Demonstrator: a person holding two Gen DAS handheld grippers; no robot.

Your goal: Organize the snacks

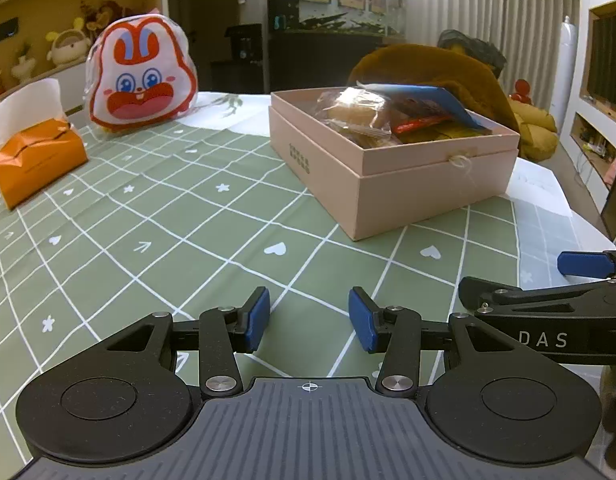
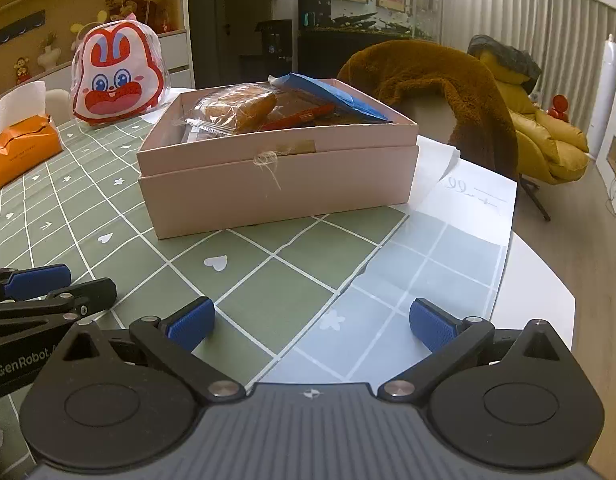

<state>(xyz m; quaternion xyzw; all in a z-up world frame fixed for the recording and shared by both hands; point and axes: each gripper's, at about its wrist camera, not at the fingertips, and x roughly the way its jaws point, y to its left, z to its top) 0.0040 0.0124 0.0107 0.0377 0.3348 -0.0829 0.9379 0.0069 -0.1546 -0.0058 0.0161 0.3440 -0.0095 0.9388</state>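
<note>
A pink cardboard box (image 1: 391, 176) stands on the green checked tablecloth (image 1: 188, 232). It holds wrapped snacks: a clear-wrapped cake (image 1: 355, 114), a red packet (image 1: 421, 122) and a blue packet (image 1: 431, 100). The box also shows in the right wrist view (image 2: 276, 180) with the cake (image 2: 240, 110) and blue packet (image 2: 331, 94). My left gripper (image 1: 309, 320) is open and empty, low over the cloth, short of the box. My right gripper (image 2: 311, 322) is open wide and empty, near the table's right edge.
A rabbit-face bag (image 1: 142, 76) and an orange tissue pack (image 1: 38, 160) stand at the far left. A brown fleece-draped chair (image 2: 431, 80) is behind the box. White paper (image 2: 471, 196) lies at the table's right edge, with a yellow armchair (image 2: 547, 136) beyond.
</note>
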